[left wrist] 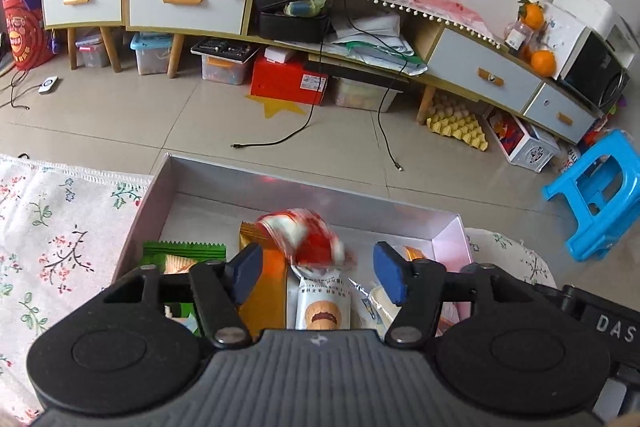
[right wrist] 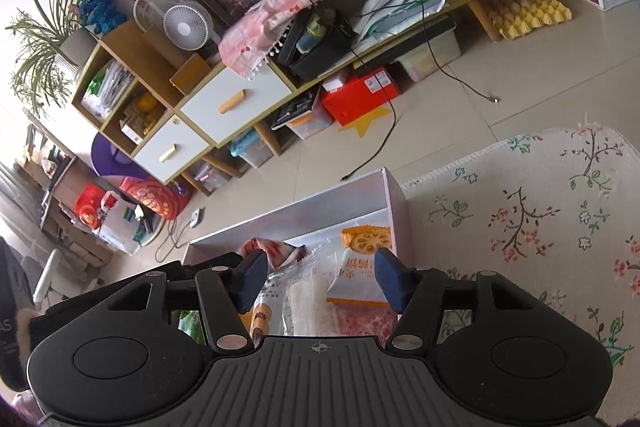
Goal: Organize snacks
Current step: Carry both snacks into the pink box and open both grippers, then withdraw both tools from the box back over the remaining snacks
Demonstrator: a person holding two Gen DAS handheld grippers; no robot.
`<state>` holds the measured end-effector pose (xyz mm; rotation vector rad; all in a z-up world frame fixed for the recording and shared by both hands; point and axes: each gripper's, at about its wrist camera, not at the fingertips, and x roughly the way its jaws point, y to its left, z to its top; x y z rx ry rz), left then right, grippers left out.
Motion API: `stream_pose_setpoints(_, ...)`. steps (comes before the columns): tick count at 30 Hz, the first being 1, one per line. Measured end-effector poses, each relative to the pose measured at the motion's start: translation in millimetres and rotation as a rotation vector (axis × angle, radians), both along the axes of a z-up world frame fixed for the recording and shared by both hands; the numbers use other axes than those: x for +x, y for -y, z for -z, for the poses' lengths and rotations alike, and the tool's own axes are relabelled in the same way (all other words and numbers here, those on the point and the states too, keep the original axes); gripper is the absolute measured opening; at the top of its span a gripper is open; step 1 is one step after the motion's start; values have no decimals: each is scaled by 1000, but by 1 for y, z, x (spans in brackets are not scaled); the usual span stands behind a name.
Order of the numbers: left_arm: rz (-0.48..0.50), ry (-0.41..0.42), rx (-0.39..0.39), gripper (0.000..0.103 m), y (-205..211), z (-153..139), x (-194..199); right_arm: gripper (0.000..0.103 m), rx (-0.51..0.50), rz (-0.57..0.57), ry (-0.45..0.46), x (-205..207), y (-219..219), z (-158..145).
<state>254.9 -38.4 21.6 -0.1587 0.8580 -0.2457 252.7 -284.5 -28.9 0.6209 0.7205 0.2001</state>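
Dropping snacks into the grey box [left wrist: 448,227]: left gripper [left wrist: 320,277] jaws apart, blurred red-white packet [left wrist: 308,239] loose at 12 o'clock. Right gripper [right wrist: 318,279] also spread, orange cracker packet [right wrist: 362,267] unclamped between pads. Both are best lifted straight out so packed rows aren't disturbed.

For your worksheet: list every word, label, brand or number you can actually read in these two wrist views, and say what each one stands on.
"DAS": white letters on the black gripper body at the right edge of the left wrist view; cut off by the frame.
Print on the white snack packet in the box: too blurred to read.
Large characters on the orange-and-white cracker packet: partly hidden, not readable.
Label on the red shoebox: too small.
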Motion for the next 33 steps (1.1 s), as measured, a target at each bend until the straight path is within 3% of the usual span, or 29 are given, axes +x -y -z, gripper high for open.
stream_pose_setpoints(5, 13, 1, 35, 62, -2, -6, -8, 64, 10, 16, 9, -9, 0, -8)
stream_pose_setpoints(13, 2, -13, 19, 70, -14, -18, -35, 65, -17, 22, 11, -33, -7, -36)
stream_pose_setpoints(23, 3, -49, 29, 82, -30, -31, -75, 75, -108, -17, -11, -73, -31, -67)
stream_pose_setpoints(33, 34, -68, 30, 95, -43, -37, -111, 80, -160, -39, -50, -111, -45, -75)
